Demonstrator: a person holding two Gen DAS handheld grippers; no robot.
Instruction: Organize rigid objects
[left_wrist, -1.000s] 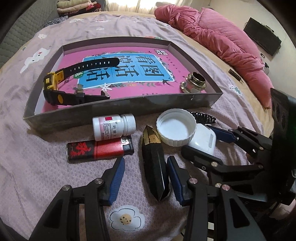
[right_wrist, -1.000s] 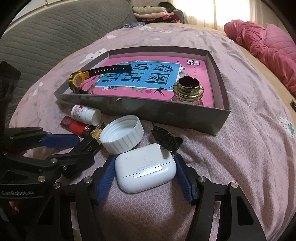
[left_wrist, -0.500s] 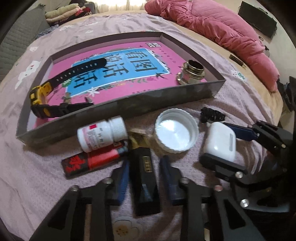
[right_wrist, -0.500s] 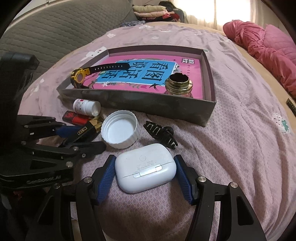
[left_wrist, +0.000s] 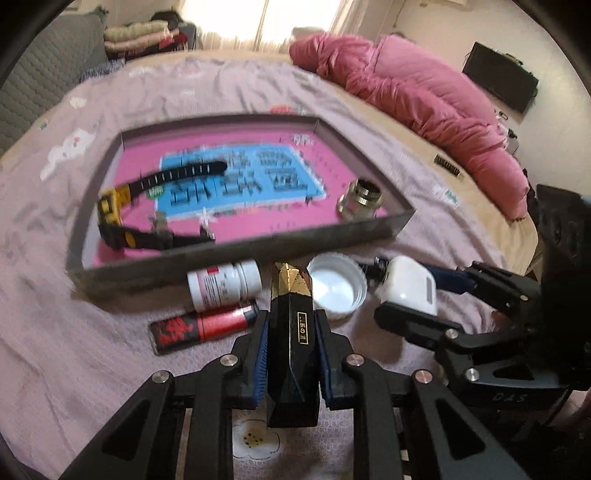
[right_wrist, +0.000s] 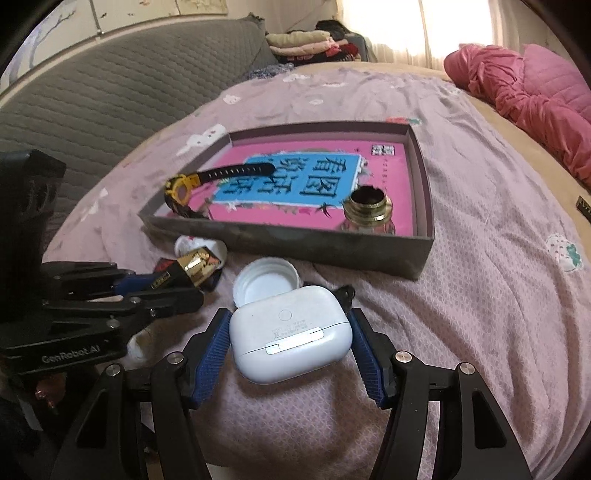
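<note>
We now have the left claw (left_wrist: 290, 354) clamped on the black bar (left_wrist: 291, 332), lifted off the bed; right claw (right_wrist: 290, 345) clamps the earbud case (right_wrist: 290, 332). Tray (right_wrist: 295, 243) next, prob.

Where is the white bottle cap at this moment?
In the left wrist view the cap lies open side up on the bedspread, just before the tray, between the black-gold box and the earbud case.

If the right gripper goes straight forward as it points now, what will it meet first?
Probably the white cap lying open side up just ahead of the right gripper, which holds the earbud case. Behind the cap stands the grey tray's near wall. Depth is uncertain.
</note>
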